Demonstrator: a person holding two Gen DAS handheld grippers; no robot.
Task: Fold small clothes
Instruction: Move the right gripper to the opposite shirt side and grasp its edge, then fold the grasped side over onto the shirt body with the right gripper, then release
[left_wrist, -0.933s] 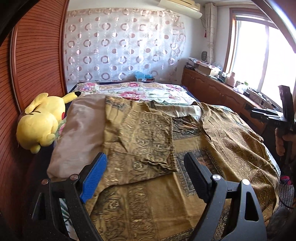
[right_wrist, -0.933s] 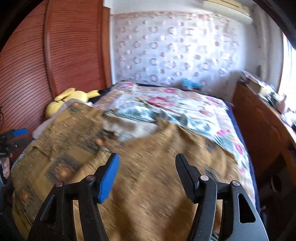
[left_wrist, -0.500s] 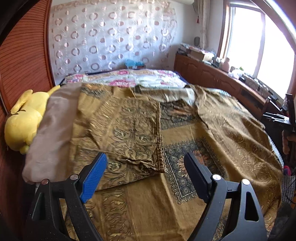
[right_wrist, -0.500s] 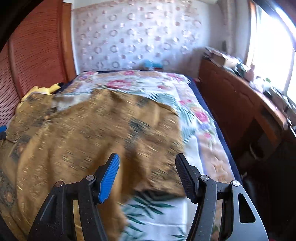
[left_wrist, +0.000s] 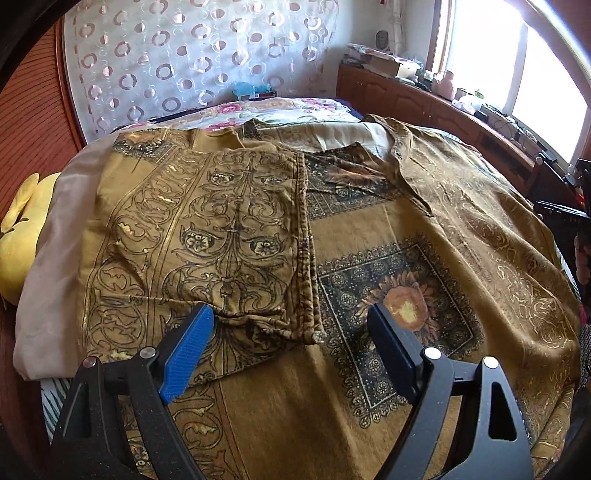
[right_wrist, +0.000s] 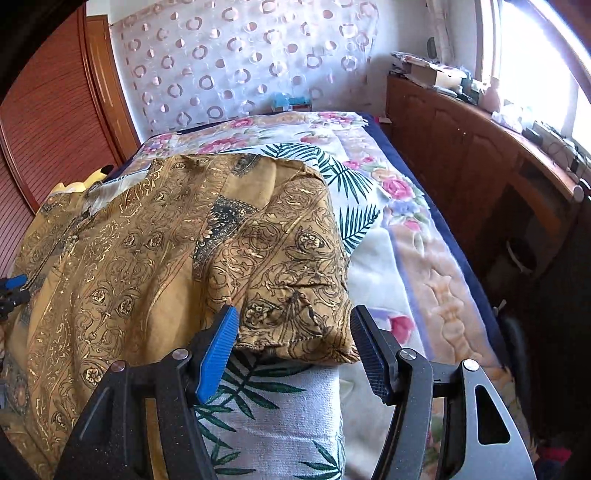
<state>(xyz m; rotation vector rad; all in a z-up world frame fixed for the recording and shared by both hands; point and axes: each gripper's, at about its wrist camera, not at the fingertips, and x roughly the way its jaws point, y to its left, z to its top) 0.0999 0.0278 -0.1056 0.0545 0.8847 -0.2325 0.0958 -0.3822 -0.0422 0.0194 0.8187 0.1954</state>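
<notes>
A golden-brown patterned garment (left_wrist: 406, 288) lies spread over the bed. Its left sleeve (left_wrist: 240, 229) is folded inward across the body. My left gripper (left_wrist: 290, 317) hovers open just above that sleeve's lower edge, with nothing gripped. In the right wrist view the garment's other sleeve (right_wrist: 295, 266) lies out over the bedspread. Its cuff sits between the jaws of my right gripper (right_wrist: 293, 317), which are closing. The pads do not visibly press on the cloth. The left gripper's blue fingertip (right_wrist: 13, 282) shows at the far left edge.
A yellow plush toy (left_wrist: 18, 236) and a beige cloth (left_wrist: 55, 229) lie at the bed's left side by the wooden panel (left_wrist: 33, 129). A floral bedspread (right_wrist: 406, 229) and a palm-leaf towel (right_wrist: 277, 406) are under the sleeve. A cluttered wooden cabinet (right_wrist: 480, 155) runs along the right.
My right gripper swung from over the garment's body to the right sleeve's cuff, which now lies between its narrowing jaws. The left gripper moved in closer over the folded left sleeve.
</notes>
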